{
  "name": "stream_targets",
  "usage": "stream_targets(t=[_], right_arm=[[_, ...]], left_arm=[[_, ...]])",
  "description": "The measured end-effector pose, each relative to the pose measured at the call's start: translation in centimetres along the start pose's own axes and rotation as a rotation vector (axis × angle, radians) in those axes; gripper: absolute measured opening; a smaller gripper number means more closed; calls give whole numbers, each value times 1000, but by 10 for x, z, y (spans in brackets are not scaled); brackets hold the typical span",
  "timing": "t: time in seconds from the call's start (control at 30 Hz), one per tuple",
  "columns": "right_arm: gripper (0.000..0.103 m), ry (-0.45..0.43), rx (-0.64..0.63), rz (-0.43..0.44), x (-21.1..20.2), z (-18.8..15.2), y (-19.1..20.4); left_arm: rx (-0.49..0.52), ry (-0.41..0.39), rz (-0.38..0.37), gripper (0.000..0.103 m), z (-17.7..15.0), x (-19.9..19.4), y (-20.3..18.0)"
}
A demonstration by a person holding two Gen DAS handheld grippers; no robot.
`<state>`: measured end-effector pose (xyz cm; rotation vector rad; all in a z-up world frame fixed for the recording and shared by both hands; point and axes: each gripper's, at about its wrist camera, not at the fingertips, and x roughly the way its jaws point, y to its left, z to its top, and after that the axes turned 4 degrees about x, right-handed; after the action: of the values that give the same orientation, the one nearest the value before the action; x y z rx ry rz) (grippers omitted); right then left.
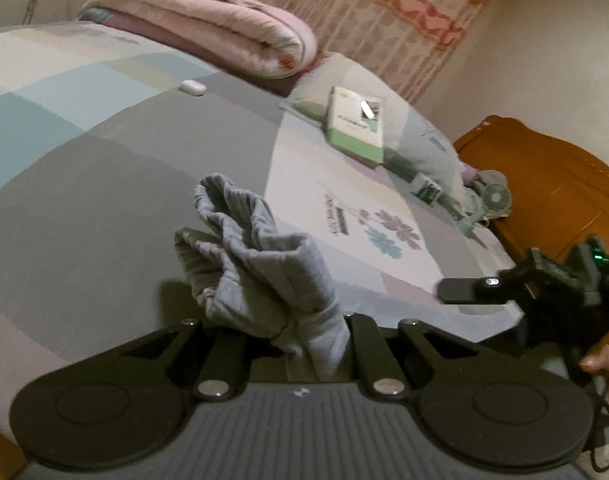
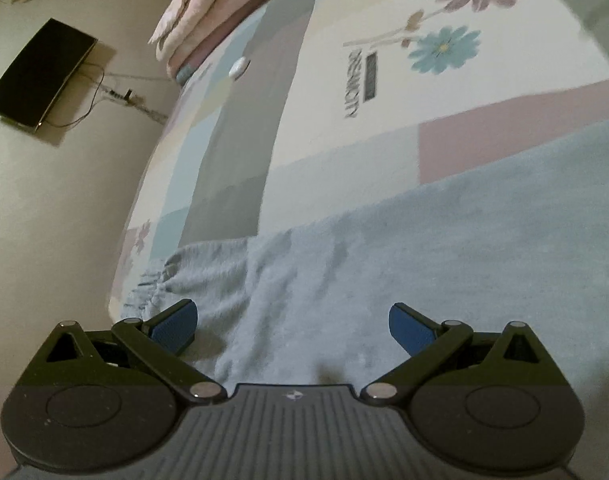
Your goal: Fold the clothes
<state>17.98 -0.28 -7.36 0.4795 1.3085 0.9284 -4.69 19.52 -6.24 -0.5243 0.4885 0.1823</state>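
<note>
A light grey-blue garment [image 1: 256, 264] bunches up out of my left gripper [image 1: 304, 336], which is shut on a fold of it and holds it above the bed. In the right wrist view the same garment [image 2: 404, 248] lies spread flat across the patchwork bedsheet [image 2: 344, 128], with its gathered hem toward the bed's left edge. My right gripper [image 2: 292, 324] hovers just over the cloth with its blue pads [image 2: 172, 324] wide apart and nothing between them. The right gripper [image 1: 544, 280] also shows at the right edge of the left wrist view, held by a hand [image 1: 602, 364].
A folded pink quilt [image 1: 212, 20] lies at the bed's far end, with a small white case [image 1: 192, 87] near it. A green-and-white book [image 1: 358, 126] rests on a pillow, beside a small fan [image 1: 494, 196]. A wooden headboard [image 1: 544, 176] stands right. A dark screen [image 2: 40, 74] hangs on the wall.
</note>
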Motion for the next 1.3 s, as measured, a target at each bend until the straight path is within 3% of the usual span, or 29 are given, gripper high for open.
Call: stream_targets(t=[0.23,0.73,1.3], right_arm=[[103,86,-18,-18,35,1,7],[103,-32,-86,-64,52,41,17],[103,170,67,-108,22,-50,21]], left_arm=[[2,-30,-64,10,4,-8,-3],[-28,-38,-116,10,3,-10,0],[-5,-61,-121,10,5,-14,-6]])
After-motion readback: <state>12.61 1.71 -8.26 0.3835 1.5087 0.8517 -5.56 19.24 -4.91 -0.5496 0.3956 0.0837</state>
